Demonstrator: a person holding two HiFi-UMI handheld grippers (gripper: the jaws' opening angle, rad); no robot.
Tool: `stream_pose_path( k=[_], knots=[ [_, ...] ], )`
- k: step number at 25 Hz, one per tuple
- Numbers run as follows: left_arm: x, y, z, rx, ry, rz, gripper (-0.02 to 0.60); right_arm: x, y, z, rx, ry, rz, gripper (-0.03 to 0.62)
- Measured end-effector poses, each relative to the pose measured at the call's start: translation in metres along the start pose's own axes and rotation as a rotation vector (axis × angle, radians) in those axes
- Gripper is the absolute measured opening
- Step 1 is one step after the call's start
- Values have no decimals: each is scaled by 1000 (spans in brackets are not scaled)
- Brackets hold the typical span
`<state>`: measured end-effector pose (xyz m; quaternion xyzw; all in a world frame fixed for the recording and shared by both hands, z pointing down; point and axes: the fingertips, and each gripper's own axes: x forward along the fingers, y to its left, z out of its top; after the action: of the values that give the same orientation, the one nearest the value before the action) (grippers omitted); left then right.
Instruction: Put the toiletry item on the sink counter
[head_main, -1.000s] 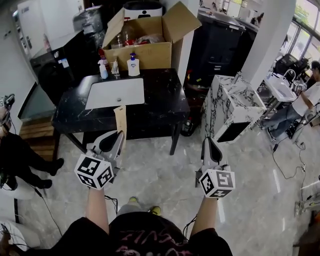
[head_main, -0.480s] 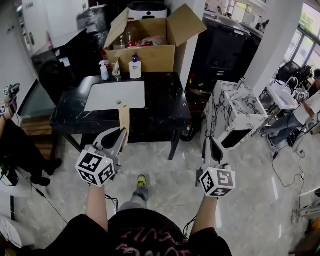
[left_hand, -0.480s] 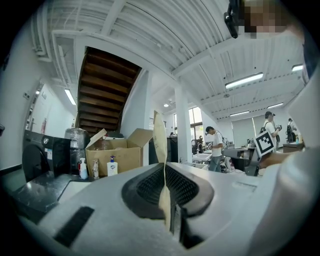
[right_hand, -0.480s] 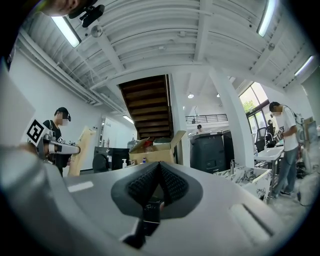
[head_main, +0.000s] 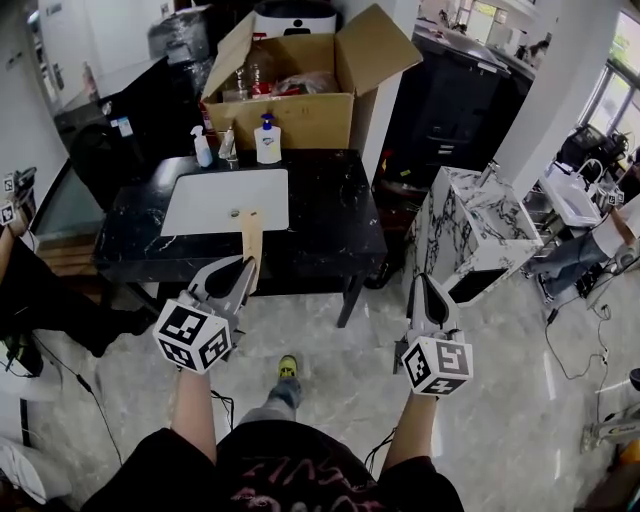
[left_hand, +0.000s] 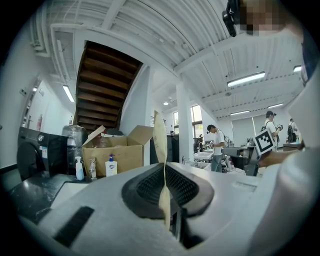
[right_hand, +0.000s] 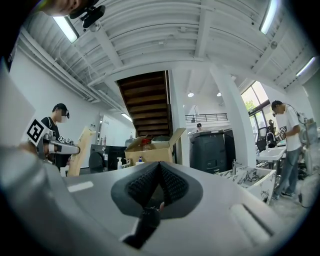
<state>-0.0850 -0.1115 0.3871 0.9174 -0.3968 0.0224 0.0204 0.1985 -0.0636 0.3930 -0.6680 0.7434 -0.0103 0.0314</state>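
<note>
Pinching a flat tan packet (head_main: 251, 235) between closed fingers, the left gripper (head_main: 243, 268) holds it upright and edge-on, in the air before the front edge of the black desk (head_main: 330, 215). The packet's lower end is hidden in the grip, and any print is illegible. On the right gripper (head_main: 424, 290) the fingers are shut with nothing between them. Contents of the cardboard box (head_main: 300, 118) beyond the bottles (head_main: 266, 140) cannot be made out.

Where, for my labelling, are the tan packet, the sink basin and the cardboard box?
tan packet (head_main: 252, 238): head view, middle of its flat face.
sink basin (head_main: 215, 195): head view, bare white floor of the basin.
cardboard box (head_main: 300, 120): head view, front wall.
</note>
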Motion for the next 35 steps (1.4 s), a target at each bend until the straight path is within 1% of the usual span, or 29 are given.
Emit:
stream_pose_path(
  k=[4,12,16,22,30,35],
  knots=[
    [25,23,-2,-30,6,0,9,29,-6,-4,6,15,-5,9],
    [79,59,7,-29,16,-22,9,90,-21,3,7,15,-24,9],
    [106,84,10,-44,20,-28,9,120,-25,5,7,22,-35,9],
    [155,117,12,-52,23,-58,9,171,-37,10,-4,22,-62,9],
    [214,163,15,-53,25,-91,11,236,-50,6,-8,21,-95,9],
    [242,177,14,-61,28,-118,11,262,-55,3,-11,28,-110,9]
  ],
)
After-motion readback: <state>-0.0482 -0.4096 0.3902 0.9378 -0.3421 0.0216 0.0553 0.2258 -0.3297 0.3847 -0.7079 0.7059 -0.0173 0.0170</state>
